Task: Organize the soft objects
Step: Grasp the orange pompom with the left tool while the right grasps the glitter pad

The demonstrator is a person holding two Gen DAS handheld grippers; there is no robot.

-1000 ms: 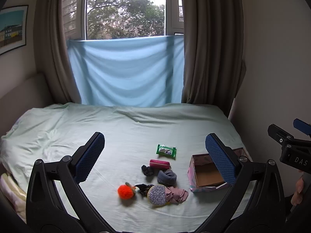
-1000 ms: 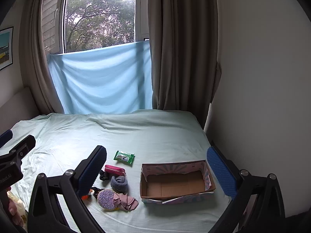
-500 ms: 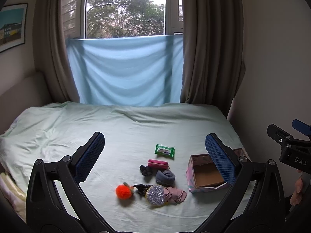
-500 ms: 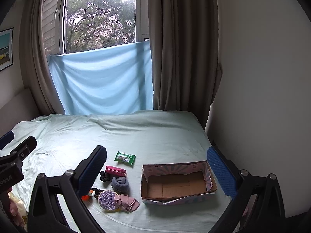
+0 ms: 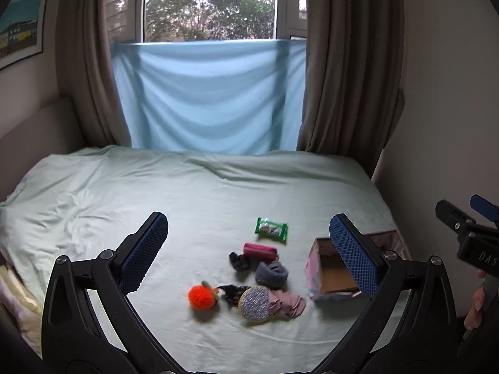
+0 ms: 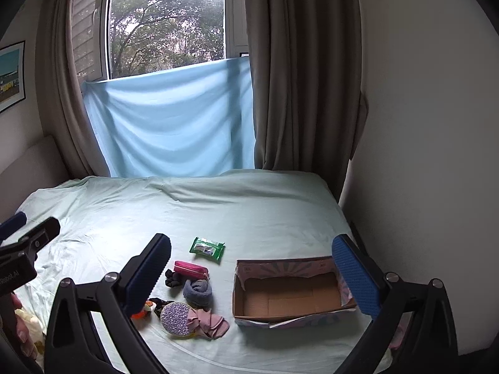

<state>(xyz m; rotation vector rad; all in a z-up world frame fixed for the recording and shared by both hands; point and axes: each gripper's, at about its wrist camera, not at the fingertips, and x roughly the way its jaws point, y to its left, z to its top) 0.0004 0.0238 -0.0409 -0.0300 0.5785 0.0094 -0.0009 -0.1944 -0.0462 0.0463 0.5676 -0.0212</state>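
Observation:
Small soft items lie grouped on the pale green bed sheet: an orange pompom (image 5: pixel 201 296), a round sparkly pad (image 5: pixel 254 304) (image 6: pixel 175 315), a crumpled pink cloth (image 5: pixel 287 303) (image 6: pixel 209 321), a rolled grey sock (image 5: pixel 271 272) (image 6: pixel 198 291), a black scrunchie (image 5: pixel 238 260), a pink pouch (image 5: pixel 260 249) (image 6: pixel 191 269) and a green packet (image 5: pixel 270 229) (image 6: pixel 207 247). To their right stands an empty open cardboard box (image 5: pixel 335 275) (image 6: pixel 291 296). My left gripper (image 5: pixel 249 252) is open, held above the pile. My right gripper (image 6: pixel 251 275) is open too, near the box.
The bed (image 5: pixel 156 193) reaches back to a blue cloth (image 5: pixel 205 96) hung under the window between brown curtains. A white wall (image 6: pixel 421 155) runs along the bed's right side. A hand (image 5: pixel 474 308) holds the other gripper's handle at the right edge.
Both grippers have drifted slightly; the items and the box sit a little lower in the right wrist view. Nothing on the bed has moved.

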